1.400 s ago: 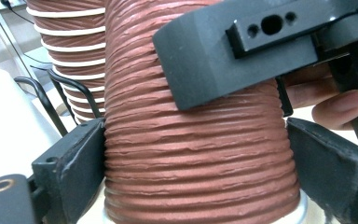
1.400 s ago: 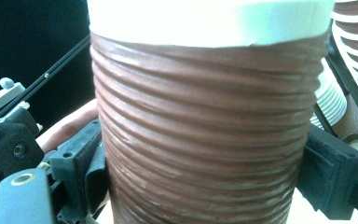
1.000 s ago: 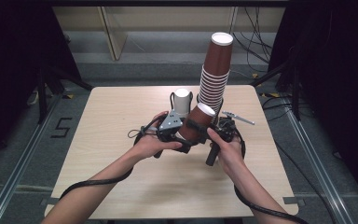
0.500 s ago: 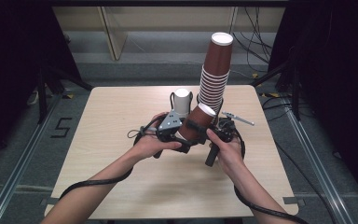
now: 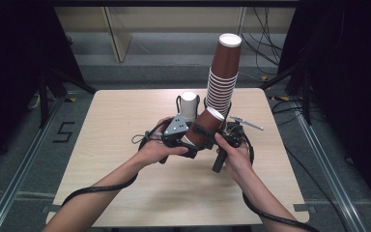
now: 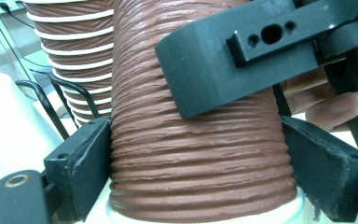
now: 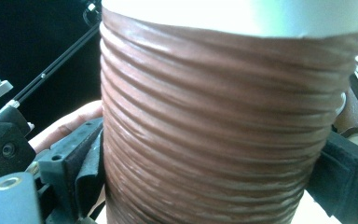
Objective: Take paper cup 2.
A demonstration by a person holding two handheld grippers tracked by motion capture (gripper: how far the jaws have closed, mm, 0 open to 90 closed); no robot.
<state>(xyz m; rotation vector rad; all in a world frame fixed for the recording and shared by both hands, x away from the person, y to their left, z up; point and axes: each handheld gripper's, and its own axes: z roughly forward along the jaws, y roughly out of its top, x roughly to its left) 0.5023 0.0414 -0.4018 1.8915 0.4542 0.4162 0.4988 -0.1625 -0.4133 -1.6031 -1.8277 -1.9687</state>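
Both hand-held grippers sit on one ribbed brown cup [image 5: 206, 128], held tilted above the middle of the counter [image 5: 125, 193], just in front of the tall stack of brown cups [image 5: 222, 72].

Left hand-held gripper [image 5: 186, 145]: its jaws have just been closing. In the left gripper view the cup [image 6: 200, 154] sits between them, near its white rim, with the pads against the ribbed wall on both sides; we read it as pinching the cup.

Right hand-held gripper [image 5: 211, 131]: its jaws have just been opening. In the right gripper view the cup [image 7: 209, 126] lies between the jaws and the pads look to be touching the wall, though we cannot be sure they press.

A white cup [image 5: 189, 102] in a black wire holder stands behind the grippers.

Judgement: a handover, or two nested cups being pulled apart; the views are too close to tell which.

To do this well:
- keep the left grip light, since the paper wall will crush
- pull along the cup's own axis
- keep clear of the stack, which leans and could topple
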